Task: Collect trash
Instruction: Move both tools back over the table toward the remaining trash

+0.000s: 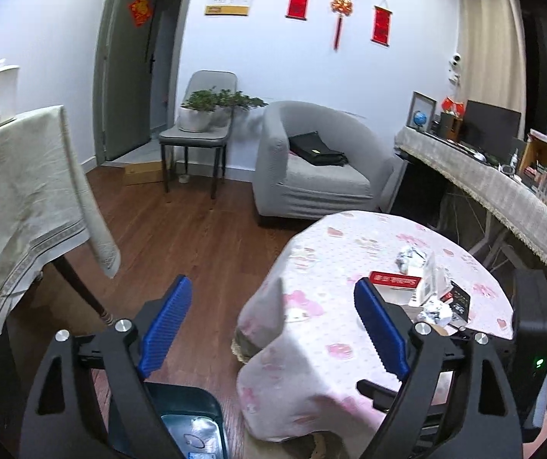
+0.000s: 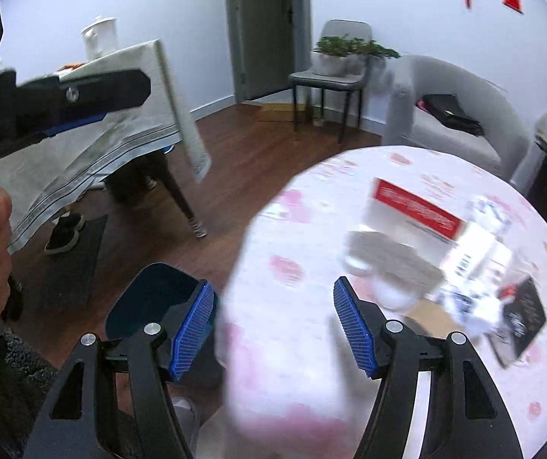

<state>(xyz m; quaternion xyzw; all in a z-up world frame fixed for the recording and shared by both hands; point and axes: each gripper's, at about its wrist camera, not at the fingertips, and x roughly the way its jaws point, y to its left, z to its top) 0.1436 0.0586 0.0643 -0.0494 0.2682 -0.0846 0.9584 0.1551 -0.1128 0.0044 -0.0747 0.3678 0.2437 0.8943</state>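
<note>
A round table with a pink-patterned cloth (image 1: pixel 311 294) (image 2: pixel 296 237) carries a pile of trash: a red and white box (image 1: pixel 395 280) (image 2: pixel 415 210), crumpled white paper (image 1: pixel 435 311) (image 2: pixel 476 313), a black packet (image 1: pixel 459 300) (image 2: pixel 524 315) and a white barcode carton (image 2: pixel 472 256). A dark bin (image 1: pixel 191 426) (image 2: pixel 151 302) stands on the floor left of the table. My left gripper (image 1: pixel 273 325) is open and empty, above the table's left edge. My right gripper (image 2: pixel 273 329) is open and empty over the table's near edge.
A larger table with a beige cloth (image 1: pixel 13 191) (image 2: pixel 93 145) stands to the left. A grey armchair (image 1: pixel 311 164), a chair with potted plants (image 1: pixel 200 126) and a cluttered sideboard (image 1: pixel 503 179) line the room. Wooden floor (image 1: pixel 181 237) lies between the tables.
</note>
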